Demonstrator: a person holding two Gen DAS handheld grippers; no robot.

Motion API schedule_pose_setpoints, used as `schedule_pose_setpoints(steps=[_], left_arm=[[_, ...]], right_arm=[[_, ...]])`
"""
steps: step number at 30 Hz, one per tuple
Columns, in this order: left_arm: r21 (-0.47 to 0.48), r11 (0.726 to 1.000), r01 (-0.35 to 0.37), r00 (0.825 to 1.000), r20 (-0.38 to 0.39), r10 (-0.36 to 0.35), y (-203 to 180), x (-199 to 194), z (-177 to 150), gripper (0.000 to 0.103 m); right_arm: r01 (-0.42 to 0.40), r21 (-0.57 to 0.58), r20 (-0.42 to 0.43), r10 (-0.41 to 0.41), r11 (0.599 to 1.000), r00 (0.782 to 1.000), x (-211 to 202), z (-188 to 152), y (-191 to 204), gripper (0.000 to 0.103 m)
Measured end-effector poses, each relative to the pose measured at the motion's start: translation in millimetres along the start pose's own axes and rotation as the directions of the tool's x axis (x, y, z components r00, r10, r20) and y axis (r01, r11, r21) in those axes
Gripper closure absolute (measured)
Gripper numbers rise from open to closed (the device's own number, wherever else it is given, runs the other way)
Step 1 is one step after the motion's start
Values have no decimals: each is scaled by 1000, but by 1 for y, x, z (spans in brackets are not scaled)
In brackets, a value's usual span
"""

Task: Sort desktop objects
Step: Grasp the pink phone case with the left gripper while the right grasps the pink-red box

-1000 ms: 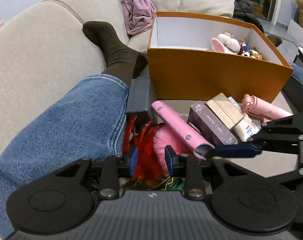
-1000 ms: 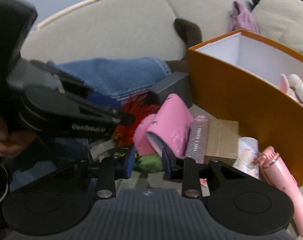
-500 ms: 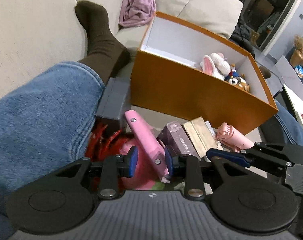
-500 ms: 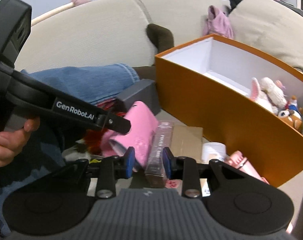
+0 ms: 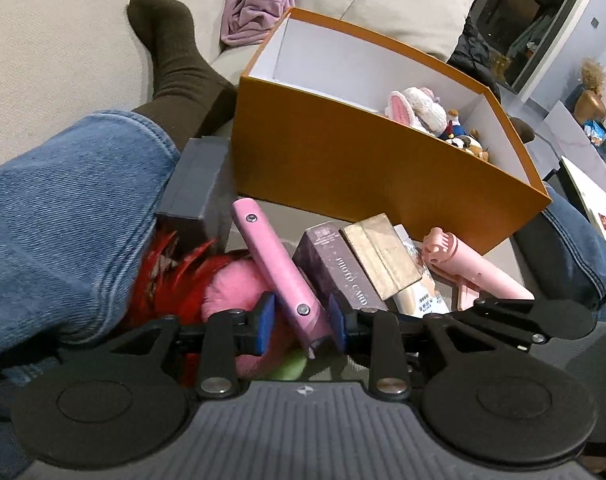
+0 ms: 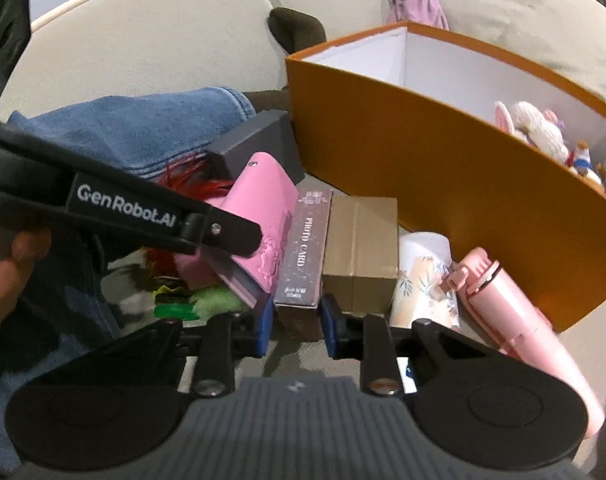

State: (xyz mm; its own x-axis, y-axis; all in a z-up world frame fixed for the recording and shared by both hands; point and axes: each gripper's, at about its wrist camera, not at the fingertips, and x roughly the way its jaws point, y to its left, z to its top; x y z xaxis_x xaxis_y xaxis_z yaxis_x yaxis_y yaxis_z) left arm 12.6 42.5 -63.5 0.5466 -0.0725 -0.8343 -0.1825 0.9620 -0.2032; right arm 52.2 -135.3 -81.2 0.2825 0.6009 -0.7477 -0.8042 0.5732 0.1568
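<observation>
Straddling the pink case [image 5: 281,268], my left gripper [image 5: 299,322] has its jaws spread either side of the case's near end, the blue pads close to it but a gap shows on each side, so I judge nothing is pinched yet. My right gripper [image 6: 293,318] sits the same way around the near end of the photo-card box [image 6: 305,248]: jaws apart, the box between them, not visibly clamped.

To do this well I would close the left jaws squarely on the case's flat faces, low enough that it cannot pivot, since it leans on the pink pompom [image 5: 231,284] and the red feathers [image 5: 171,276] and may slide when squeezed. On the right, the photo-card box is pressed against the brown carton [image 6: 359,252] on one side and the case on the other; I would lift straight up so neither neighbour drags along. Lifting one hand at a time seems safer, as both grippers are crowded together.

Everything lies on a grey cushion [image 5: 271,210] between the person's jeans [image 5: 63,208], not a worktop. The orange box [image 5: 363,160] stands at the far edge of the pile, open, with plush toys [image 5: 419,108] in its right end; its left end looks free. A pink fan [image 5: 471,268] lies at the right edge, a grey box [image 5: 195,184] at the left. Sofa backs and a purple cloth [image 5: 259,4] sit behind.
</observation>
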Motion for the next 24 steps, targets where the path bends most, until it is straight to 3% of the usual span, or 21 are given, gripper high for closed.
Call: schedule_pose_setpoints(steps=[5, 11, 14, 24], left_arm=[[45, 997, -58, 998, 24, 57, -7, 14, -7, 69], [79, 994, -72, 996, 55, 67, -10, 7, -10, 73], [91, 993, -80, 993, 95, 72, -10, -7, -8, 80], [95, 994, -52, 984, 174, 34, -13, -60, 2, 83]], right_arm=[[16, 18, 11, -16, 1000, 1000, 14, -5, 3, 72], [30, 33, 20, -31, 999, 999, 13, -6, 3, 76], [38, 36, 39, -39, 999, 998, 2, -4, 2, 78], [27, 37, 155, -32, 999, 987, -59, 2, 2, 79]])
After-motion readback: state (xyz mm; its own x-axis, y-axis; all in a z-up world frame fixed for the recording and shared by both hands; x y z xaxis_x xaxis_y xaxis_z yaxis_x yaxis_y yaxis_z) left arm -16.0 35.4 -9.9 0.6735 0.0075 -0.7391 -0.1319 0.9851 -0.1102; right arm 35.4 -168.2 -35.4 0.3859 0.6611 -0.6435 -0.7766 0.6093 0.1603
